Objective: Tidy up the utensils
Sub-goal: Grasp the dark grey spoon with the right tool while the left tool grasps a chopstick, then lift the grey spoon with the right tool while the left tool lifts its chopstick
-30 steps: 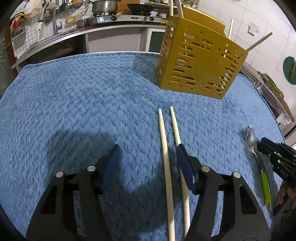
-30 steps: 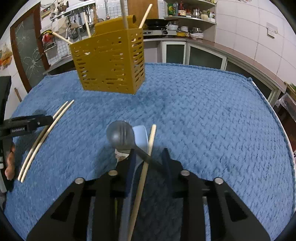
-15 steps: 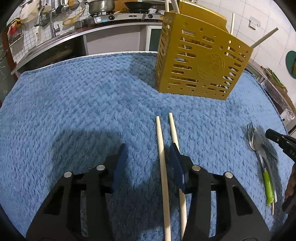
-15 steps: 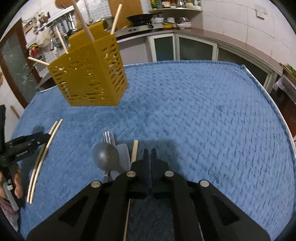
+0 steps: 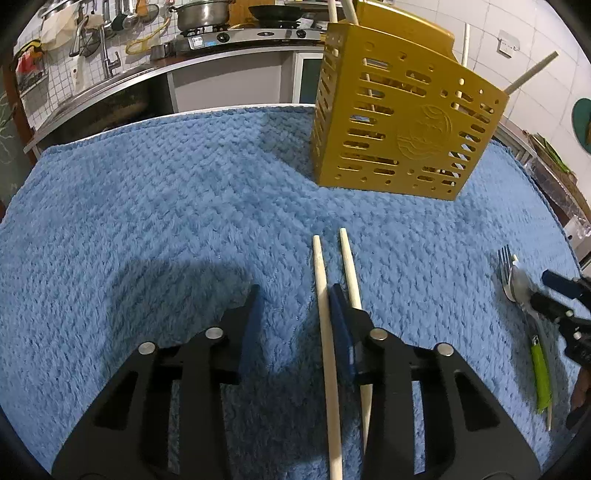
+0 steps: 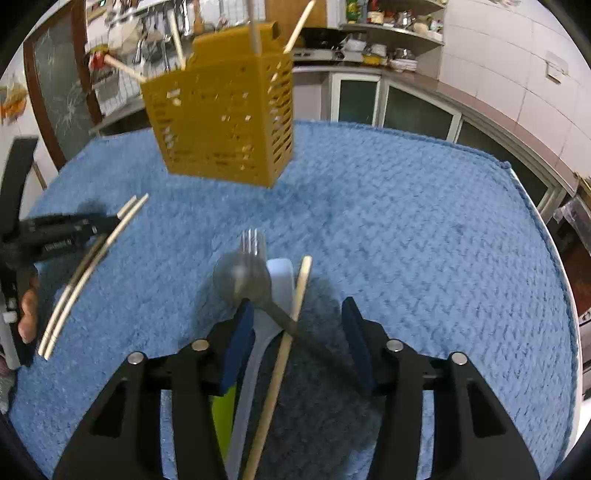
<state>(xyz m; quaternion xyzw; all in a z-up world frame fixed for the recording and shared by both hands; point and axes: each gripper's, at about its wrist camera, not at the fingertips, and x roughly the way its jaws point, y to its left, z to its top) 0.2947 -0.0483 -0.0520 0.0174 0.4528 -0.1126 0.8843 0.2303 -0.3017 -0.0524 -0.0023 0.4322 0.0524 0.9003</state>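
A thick blue quilted blanket (image 5: 166, 206) covers the whole work surface, its far edge ending just short of a kitchen counter (image 5: 229, 55) with a gas stove (image 5: 243, 35), a steel pot (image 5: 201, 14) and a black pan (image 5: 279, 11). White tiles line the wall (image 6: 498, 48), and shelves (image 6: 391, 37) crowded with jars and dishes hang above glass-fronted cabinets (image 6: 417, 110).

A yellow slotted utensil holder (image 5: 399, 136) stands on the blanket at the far side, with several chopsticks poking out of its top.

The left gripper (image 5: 293, 299) is closing, its jaws still apart. One chopstick (image 5: 325, 314) of a pair lies between the pads on the blanket; the other chopstick (image 5: 351, 273) runs under the outer side of the right-hand finger.

The right gripper (image 6: 297, 315) is opening, jaws apart and gripping nothing. Between them lies a small heap: a metal spoon (image 6: 242, 278), a fork (image 6: 253, 240) beneath it, a white spoon (image 6: 280, 277), a single chopstick (image 6: 291, 325) and a green handle (image 6: 225, 413).
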